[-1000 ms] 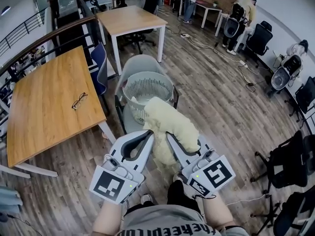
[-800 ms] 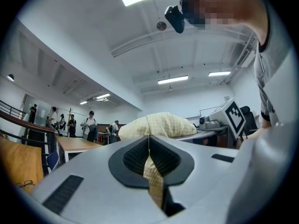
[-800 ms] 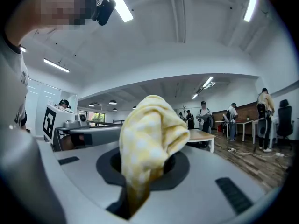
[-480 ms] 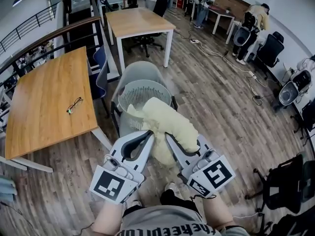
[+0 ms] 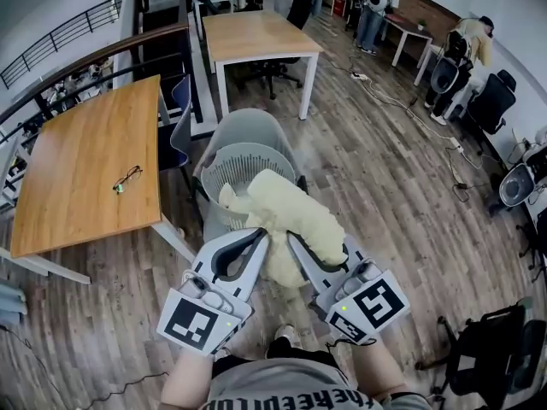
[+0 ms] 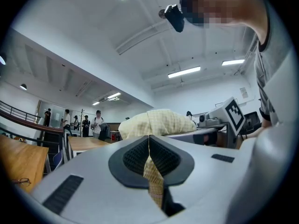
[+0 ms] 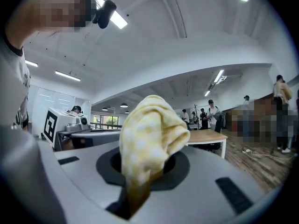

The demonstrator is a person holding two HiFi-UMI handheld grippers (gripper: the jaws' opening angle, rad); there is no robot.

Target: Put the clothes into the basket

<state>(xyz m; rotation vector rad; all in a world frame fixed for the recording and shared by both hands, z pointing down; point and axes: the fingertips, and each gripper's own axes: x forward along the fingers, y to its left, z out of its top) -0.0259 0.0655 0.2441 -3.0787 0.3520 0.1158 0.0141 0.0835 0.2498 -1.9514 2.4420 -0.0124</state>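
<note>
A pale yellow checked garment point(image 5: 286, 220) hangs bunched between my two grippers, held level at chest height. My left gripper point(image 5: 263, 236) is shut on a thin fold of it point(image 6: 152, 178). My right gripper point(image 5: 291, 237) is shut on a thick bundle of the same cloth point(image 7: 147, 139). The white slatted basket point(image 5: 248, 159) stands on a grey chair point(image 5: 244, 131) just beyond the garment, whose far end overlaps the basket's near rim in the head view. Part of the basket's front is hidden by the cloth.
A long wooden table point(image 5: 81, 169) with glasses point(image 5: 128, 178) lies to the left. A second wooden table point(image 5: 256, 37) stands behind the chair. Office chairs point(image 5: 483, 366) and people are at the right and far back. A blue chair point(image 5: 175, 126) sits beside the basket.
I have walked forward with both grippers and the garment; the basket and chair have drawn nearer, and the cloth now overlaps the basket's near rim. Both grips are unchanged.
</note>
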